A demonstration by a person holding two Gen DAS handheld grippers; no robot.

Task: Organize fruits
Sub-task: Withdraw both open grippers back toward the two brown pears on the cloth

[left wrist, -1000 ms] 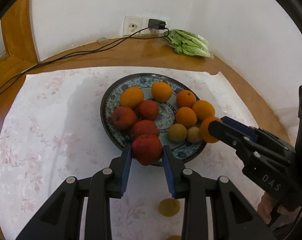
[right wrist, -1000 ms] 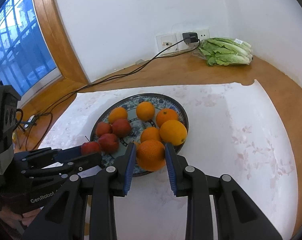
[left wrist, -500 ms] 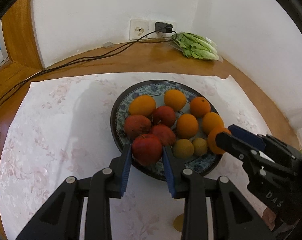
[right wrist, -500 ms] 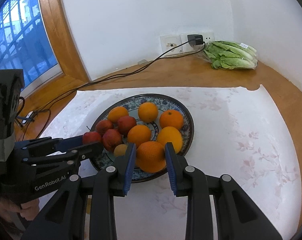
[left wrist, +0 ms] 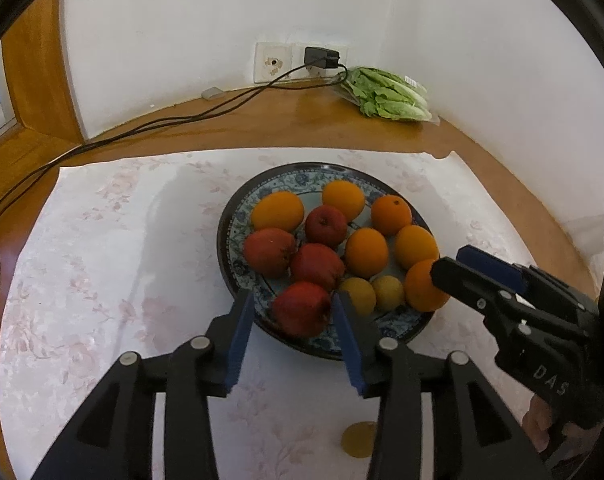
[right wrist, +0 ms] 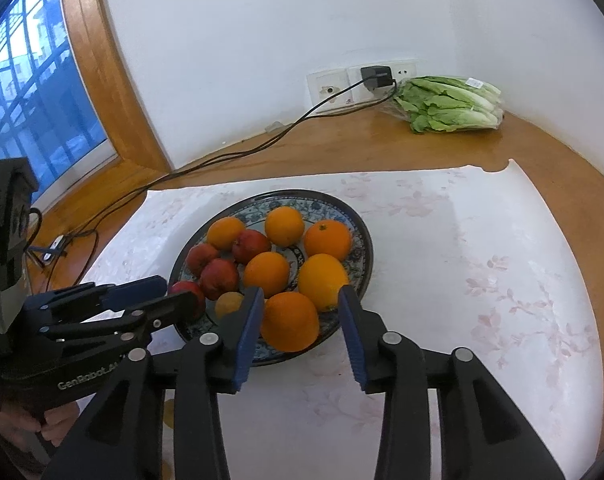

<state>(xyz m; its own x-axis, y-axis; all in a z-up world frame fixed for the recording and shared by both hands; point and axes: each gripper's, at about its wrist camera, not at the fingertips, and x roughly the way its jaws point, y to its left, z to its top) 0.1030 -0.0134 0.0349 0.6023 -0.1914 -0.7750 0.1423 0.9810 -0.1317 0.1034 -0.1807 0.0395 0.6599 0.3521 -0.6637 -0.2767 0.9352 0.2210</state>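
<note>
The big round plate with the dark rim and blue flower pattern (left wrist: pixel 237 216) is nearly full. It sits on a white cloth with faint pink flowers (left wrist: pixel 101 248), which lies on a brown wooden table (right wrist: pixel 562 184).

On the plate the fruits look sorted. The red apples are on one side and the oranges are on the other. Two small yellow-brown round fruits (left wrist: pixel 372 294) lie between them, near the front.

The left gripper (left wrist: pixel 291 322) is at the plate's front rim. Its blue fingers stand on both sides of the front red apple (left wrist: pixel 301 308), and its jaws are opening. There is a gap on the left side of the apple. On the right side the finger is very close, and I cannot tell if it touches. The apple seems to rest on the plate.

The right gripper (right wrist: pixel 299 322) is doing the same thing — its jaws are opening around the front round orange (right wrist: pixel 289 320), which sits on the plate's front edge. There is a clear gap on the right side of that orange, so it is let go.

So most of the job looks done. What may be left is one more small yellow-brown fruit (left wrist: pixel 360 438) — it lies on the cloth in front of the plate, partly hidden behind the left gripper. It probably belongs with the two small ones. After that, both grippers only need to pull back.

A bag of green lettuce (right wrist: pixel 450 104) lies far back by the wall. It is not a fruit, so I think it stays there.
</note>
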